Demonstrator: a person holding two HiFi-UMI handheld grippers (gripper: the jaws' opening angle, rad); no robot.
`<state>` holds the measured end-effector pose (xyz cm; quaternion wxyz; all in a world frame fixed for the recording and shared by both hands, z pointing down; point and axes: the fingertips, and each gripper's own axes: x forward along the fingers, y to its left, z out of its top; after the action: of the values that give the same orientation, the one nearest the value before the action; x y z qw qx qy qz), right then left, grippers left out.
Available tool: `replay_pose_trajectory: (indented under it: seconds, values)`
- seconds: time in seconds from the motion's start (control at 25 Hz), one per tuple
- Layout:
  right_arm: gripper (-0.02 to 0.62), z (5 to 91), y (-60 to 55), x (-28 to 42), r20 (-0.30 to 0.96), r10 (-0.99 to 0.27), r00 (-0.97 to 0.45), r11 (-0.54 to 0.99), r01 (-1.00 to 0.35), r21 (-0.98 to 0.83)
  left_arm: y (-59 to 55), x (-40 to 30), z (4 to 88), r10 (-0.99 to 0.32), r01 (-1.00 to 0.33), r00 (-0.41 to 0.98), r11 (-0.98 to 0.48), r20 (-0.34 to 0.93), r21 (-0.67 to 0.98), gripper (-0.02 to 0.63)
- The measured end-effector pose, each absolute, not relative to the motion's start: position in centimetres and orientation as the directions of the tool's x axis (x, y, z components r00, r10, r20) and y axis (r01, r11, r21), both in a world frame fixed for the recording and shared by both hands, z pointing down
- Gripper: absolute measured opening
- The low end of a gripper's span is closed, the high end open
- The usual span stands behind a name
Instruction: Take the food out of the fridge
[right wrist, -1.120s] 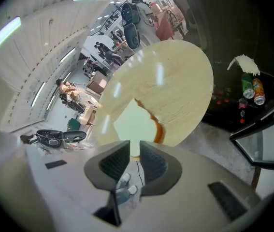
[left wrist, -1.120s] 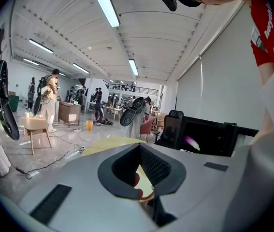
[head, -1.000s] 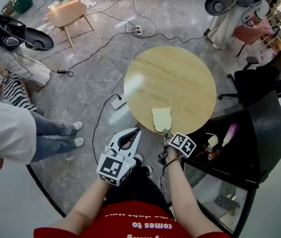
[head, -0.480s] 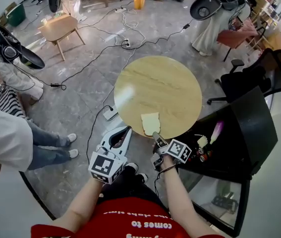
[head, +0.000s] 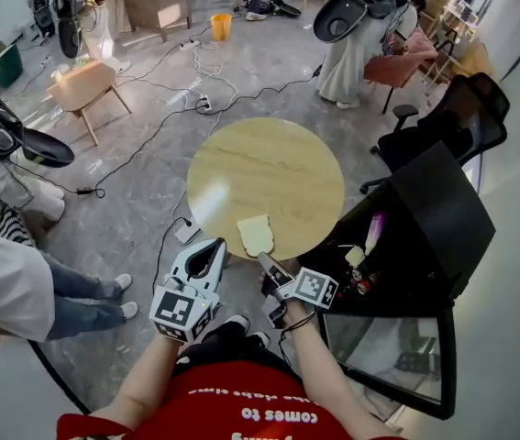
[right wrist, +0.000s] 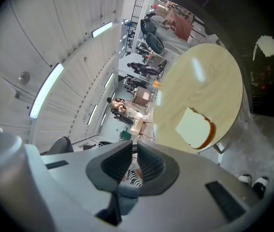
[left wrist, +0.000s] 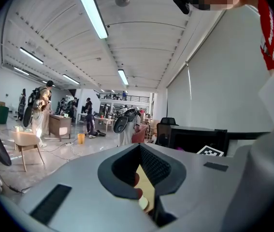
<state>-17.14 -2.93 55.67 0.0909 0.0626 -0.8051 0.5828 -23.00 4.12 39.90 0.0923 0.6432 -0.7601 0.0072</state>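
The bread slice (head: 256, 235) lies on the table (head: 269, 159), just ahead of both tips. The left tongs (head: 215, 246) is closed and empty. The right tongs (head: 264, 259) has just been closing to a thin, empty gap.

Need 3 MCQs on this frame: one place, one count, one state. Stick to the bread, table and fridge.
1. Where is the bread slice?
A. on the floor
B. on the round table, near the edge closest to the person
C. on the office chair

2. How many things lie on the table?
A. one
B. three
C. none

3. The fridge is:
A. shut
B. open, with food inside
C. tipped on its side

Key:
1. B, the slice lies flat on the wooden top by its near rim.
2. A, the slice is alone there.
3. B, the head view looks into the fridge past the swung-out door.
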Motion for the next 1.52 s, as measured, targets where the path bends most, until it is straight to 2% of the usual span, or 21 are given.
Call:
replay_pose_trajectory:
  seconds: [0.36,0.64,0.72,1.04,1.52]
  values:
    - [0.038,53.3,-3.1,-12.7,0.133,-0.072,-0.988,0.347,-0.150,-0.926,1.8,-18.1,40.3,-0.989,-0.992,-0.038,0.055,0.143,0.116,0.006]
    - [0.037,48.7,-3.2,-9.5,-0.124,-0.109,-0.986,0.332,0.082,-0.940,-0.2,-15.0,39.3,-0.991,-0.993,0.070,-0.058,0.113,0.107,0.006]
    - [0.037,47.7,-3.1,-8.7,-0.158,-0.124,-0.980,0.347,0.106,-0.932,-0.6,-14.1,39.1,-0.989,-0.990,0.102,-0.090,0.110,0.106,0.006]
    - [0.038,46.0,-3.9,-3.9,-0.204,-0.229,-0.952,0.371,0.109,-0.922,-2.8,-9.1,38.9,-0.965,-0.967,0.241,-0.229,0.106,0.113,0.006]
    - [0.038,45.6,-5.2,2.8,-0.181,-0.391,-0.902,0.414,0.003,-0.910,-5.0,-2.2,39.6,-0.896,-0.900,0.430,-0.416,0.110,0.128,0.006]
